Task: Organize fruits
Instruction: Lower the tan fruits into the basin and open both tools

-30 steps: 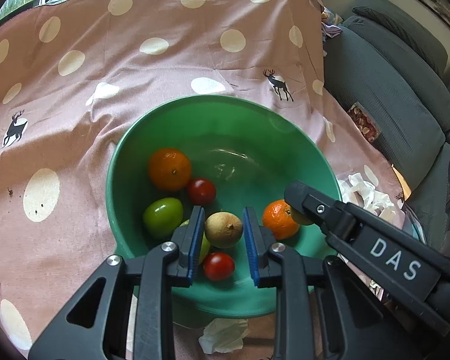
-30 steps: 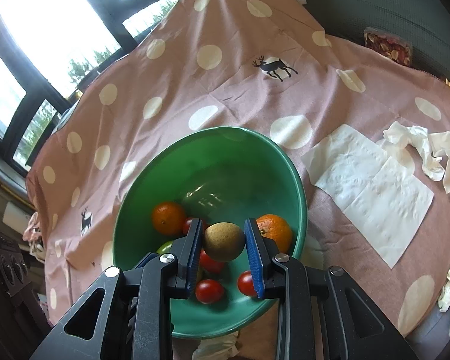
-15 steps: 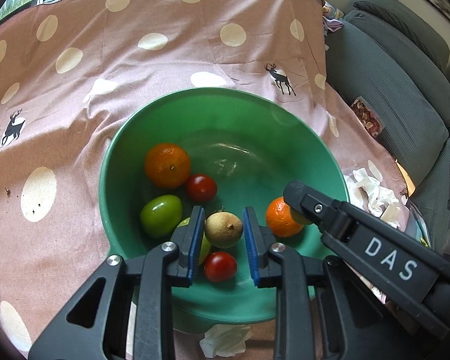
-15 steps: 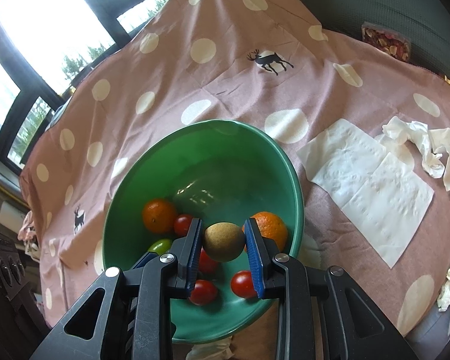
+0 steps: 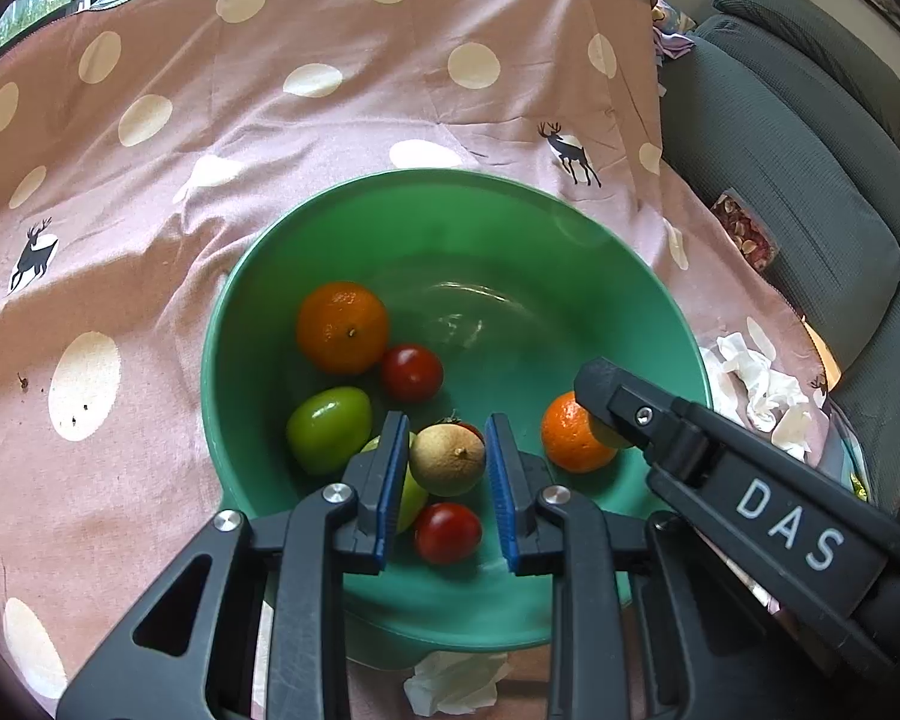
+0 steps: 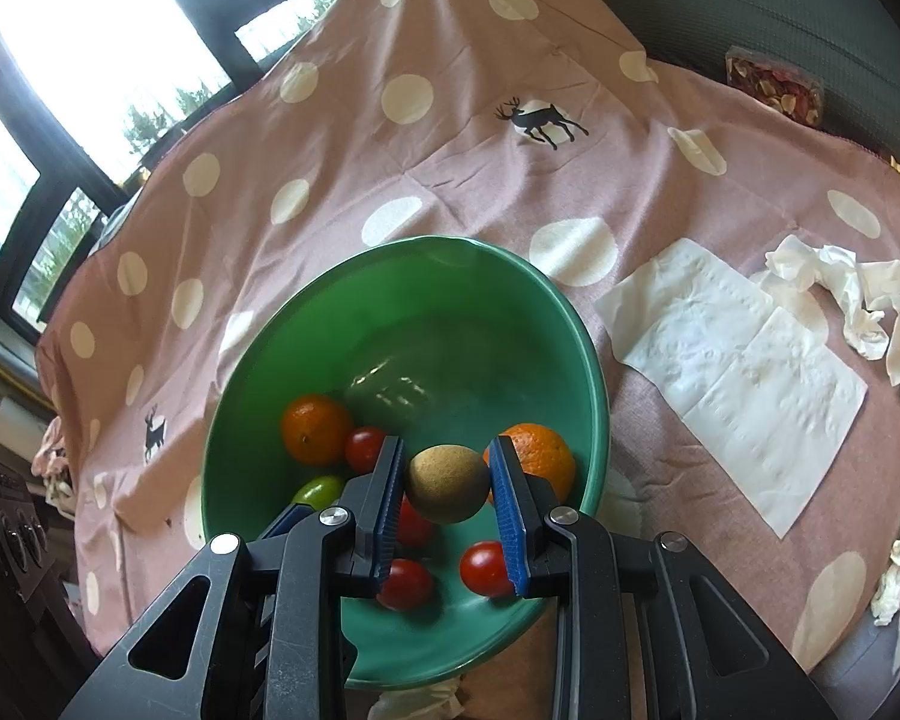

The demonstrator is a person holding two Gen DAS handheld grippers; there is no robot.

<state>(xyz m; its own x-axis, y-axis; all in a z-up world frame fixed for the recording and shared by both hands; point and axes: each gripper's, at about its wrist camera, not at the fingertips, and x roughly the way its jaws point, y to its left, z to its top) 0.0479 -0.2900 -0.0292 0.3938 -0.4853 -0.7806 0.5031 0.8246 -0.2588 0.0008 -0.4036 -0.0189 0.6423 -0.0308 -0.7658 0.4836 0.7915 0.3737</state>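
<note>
A green bowl [image 5: 450, 180] [image 6: 450, 243] sits on a pink spotted cloth. Inside it lie two oranges [image 5: 342, 327] [image 5: 570, 432], several red tomatoes [image 5: 411, 372] and a green fruit [image 5: 329, 429]. My left gripper [image 5: 446, 438] hangs over the bowl's near side, shut on a pale tan round fruit [image 5: 447, 459] with a small stem nub. My right gripper [image 6: 446, 450] is shut on a brown kiwi [image 6: 447, 483] above the bowl's right side. In the left wrist view the right gripper [image 5: 603, 420] reaches in from the right, next to the nearer orange.
Crumpled tissues [image 6: 858, 294] and a flat paper napkin [image 6: 744, 372] lie on the cloth right of the bowl. Another tissue [image 5: 456, 681] lies under the bowl's near rim. A grey sofa [image 5: 810, 138] borders the right side. Windows stand behind at the far left.
</note>
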